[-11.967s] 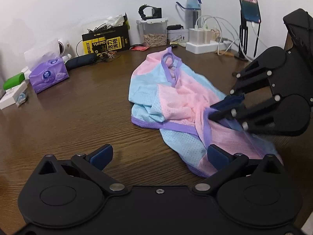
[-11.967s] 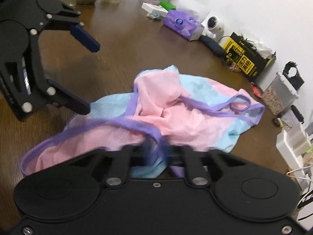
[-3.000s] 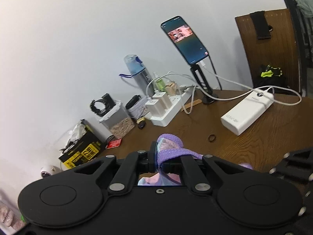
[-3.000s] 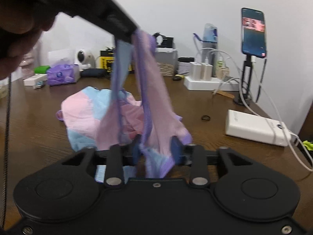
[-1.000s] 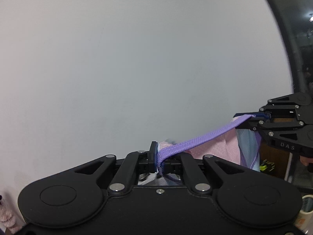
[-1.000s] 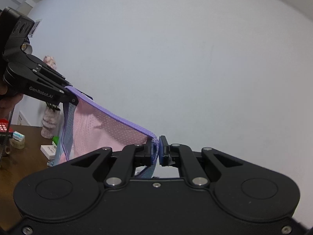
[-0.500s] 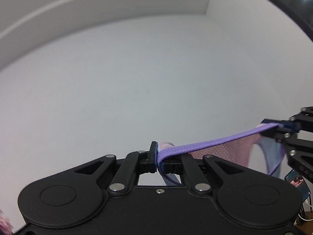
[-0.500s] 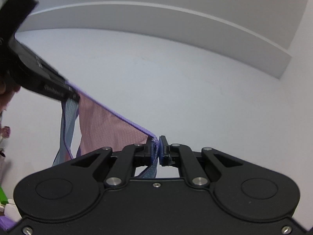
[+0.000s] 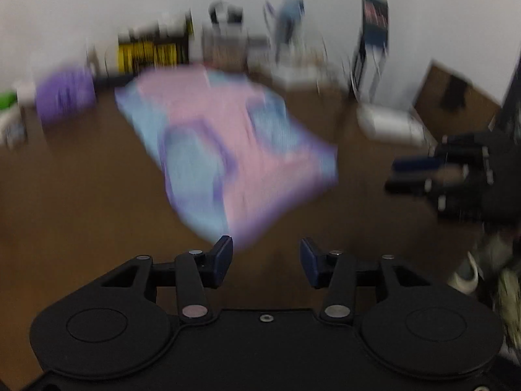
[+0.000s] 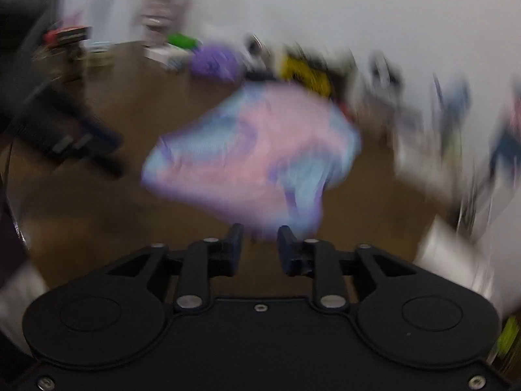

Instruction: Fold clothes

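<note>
A pink and light-blue garment with purple trim (image 9: 228,150) lies spread out on the brown wooden table (image 9: 81,195); it also shows in the right wrist view (image 10: 254,163). Both views are motion-blurred. My left gripper (image 9: 265,259) is open and empty, just short of the garment's near edge. My right gripper (image 10: 260,244) is open and empty, close to the garment's near hem. The right gripper shows at the right of the left wrist view (image 9: 439,176). The left gripper shows at the left of the right wrist view (image 10: 81,150).
Along the back wall stand a purple tissue pack (image 9: 63,97), a yellow and black box (image 9: 153,52), a water bottle (image 9: 288,16), a phone on a stand (image 9: 374,22) and a white power bank (image 9: 387,123).
Both grippers held the garment stretched up in the air by its purple trim. Now both have let go, opened and dropped low; the garment lies spread on the table.
</note>
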`<action>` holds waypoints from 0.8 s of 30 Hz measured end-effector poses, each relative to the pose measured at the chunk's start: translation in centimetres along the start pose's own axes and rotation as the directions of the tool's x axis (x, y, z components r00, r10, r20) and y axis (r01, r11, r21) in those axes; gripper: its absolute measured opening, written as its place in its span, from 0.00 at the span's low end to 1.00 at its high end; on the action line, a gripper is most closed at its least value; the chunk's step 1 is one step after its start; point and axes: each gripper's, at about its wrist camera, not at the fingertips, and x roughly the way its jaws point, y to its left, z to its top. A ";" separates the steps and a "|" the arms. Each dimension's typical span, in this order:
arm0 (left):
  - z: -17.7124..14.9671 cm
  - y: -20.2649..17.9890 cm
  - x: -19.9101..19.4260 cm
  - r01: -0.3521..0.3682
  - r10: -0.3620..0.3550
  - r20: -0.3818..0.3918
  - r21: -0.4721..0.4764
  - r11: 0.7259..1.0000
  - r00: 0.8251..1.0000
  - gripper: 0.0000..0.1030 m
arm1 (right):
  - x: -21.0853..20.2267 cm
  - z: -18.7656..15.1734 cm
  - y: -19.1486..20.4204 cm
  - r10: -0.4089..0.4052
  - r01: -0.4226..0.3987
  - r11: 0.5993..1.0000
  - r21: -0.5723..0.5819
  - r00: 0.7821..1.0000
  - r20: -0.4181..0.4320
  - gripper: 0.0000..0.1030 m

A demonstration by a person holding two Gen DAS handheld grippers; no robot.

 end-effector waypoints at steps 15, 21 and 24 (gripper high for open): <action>10.1 -0.6 7.5 -0.015 0.008 0.112 0.061 0.998 0.994 0.70 | 6.4 6.7 -2.0 0.019 -0.016 1.000 -0.026 0.991 0.134 0.52; 10.9 1.6 12.1 0.051 -0.050 0.018 -0.037 0.998 0.999 0.47 | 10.0 8.9 -3.0 0.129 -0.124 0.990 -0.061 0.988 0.090 0.49; 10.5 2.4 12.9 0.049 -0.050 -0.023 -0.058 0.997 0.998 0.12 | 11.1 9.3 -3.3 0.146 -0.145 0.989 -0.027 0.988 0.042 0.14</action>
